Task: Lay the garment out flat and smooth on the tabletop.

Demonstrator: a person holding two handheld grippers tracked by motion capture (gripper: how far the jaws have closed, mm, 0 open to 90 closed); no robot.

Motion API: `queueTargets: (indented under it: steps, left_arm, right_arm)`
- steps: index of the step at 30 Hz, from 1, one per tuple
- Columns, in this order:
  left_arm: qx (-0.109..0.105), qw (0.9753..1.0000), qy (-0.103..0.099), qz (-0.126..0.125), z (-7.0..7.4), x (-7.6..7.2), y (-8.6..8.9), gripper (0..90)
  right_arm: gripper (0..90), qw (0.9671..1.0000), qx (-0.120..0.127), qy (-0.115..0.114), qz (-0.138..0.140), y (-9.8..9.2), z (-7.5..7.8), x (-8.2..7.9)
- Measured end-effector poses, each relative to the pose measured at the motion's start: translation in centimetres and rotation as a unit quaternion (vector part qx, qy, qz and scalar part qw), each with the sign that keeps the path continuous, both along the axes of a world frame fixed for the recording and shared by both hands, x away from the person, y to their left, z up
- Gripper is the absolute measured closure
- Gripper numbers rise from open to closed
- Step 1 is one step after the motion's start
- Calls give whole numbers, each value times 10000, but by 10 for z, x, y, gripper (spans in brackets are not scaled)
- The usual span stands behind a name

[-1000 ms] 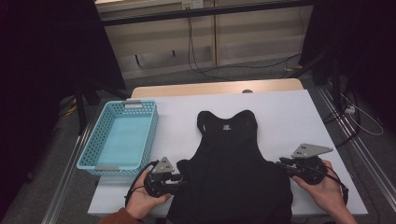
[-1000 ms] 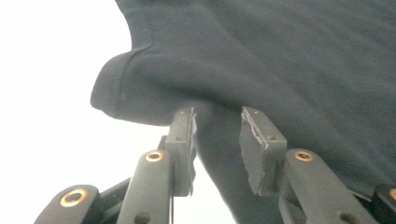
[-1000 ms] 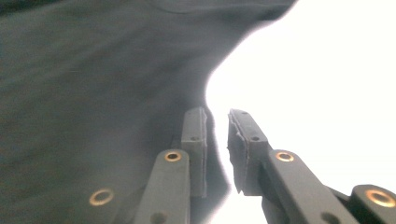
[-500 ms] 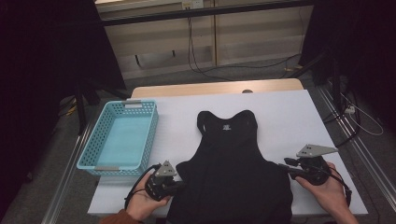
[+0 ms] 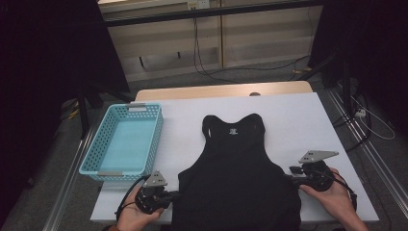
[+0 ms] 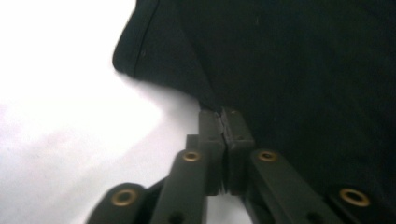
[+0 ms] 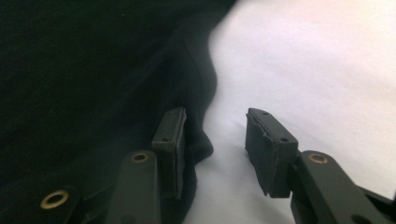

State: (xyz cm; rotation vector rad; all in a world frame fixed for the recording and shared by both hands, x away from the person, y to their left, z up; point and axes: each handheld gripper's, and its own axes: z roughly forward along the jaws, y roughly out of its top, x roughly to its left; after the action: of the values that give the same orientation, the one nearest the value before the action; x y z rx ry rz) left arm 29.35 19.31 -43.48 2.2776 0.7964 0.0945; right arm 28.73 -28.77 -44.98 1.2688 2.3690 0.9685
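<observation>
I see the black tank top (image 5: 235, 183) lying flat and face up on the white table (image 5: 298, 120), its neckline toward twelve o'clock and its hem running off the near edge at six. At about eight o'clock of the garment, my left gripper (image 5: 169, 196) has its jaws pressed together right at the left side edge; in the left gripper view (image 6: 226, 122) the pads meet at the cloth's border, though I cannot tell for certain that fabric is pinched between them. At about four o'clock, my right gripper (image 5: 291, 176) stands spread at the right side edge; in the right gripper view (image 7: 212, 130) one pad rests on the dark cloth and the other over bare table. A light blue plastic basket (image 5: 124, 143) sits at nine o'clock, well apart from the top.
</observation>
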Motion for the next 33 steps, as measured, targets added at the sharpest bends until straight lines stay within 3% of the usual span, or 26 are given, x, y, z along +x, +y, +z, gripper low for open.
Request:
queueTargets:
  steps: [2,4,7,12,15,21,26,27,33]
  left_arm:
    - [-190,9998,-70,7,1,2,0,717]
    - [-255,9994,-232,-4,4,3,-4,640]
    - [-361,9989,-293,-76,5,5,-11,527]
    - [-362,9983,-361,-294,2,8,-26,426]
    - [-405,9980,-333,-345,0,11,-35,386]
    - [-320,9983,-326,-350,-4,23,-52,360]
    - [6,9988,-295,-400,-13,22,-53,386]
    - [28,9984,-390,-413,-14,21,-53,386]
    - [81,9980,-444,-447,-14,20,-52,382]
  right_arm:
    - [582,10000,-3,-11,73,2,1,-1]
    - [600,9998,-12,-55,195,4,3,-2]
    - [590,9997,48,-6,245,6,2,-1]
    - [585,9992,65,102,380,13,-1,0]
    - [651,9988,73,118,470,17,0,1]
    - [801,9991,-9,-15,433,18,4,1]
    - [818,9998,-54,-197,89,5,9,1]
    - [818,9996,-155,-242,-6,2,9,2]
    - [824,9990,-342,-233,-189,-4,8,2]
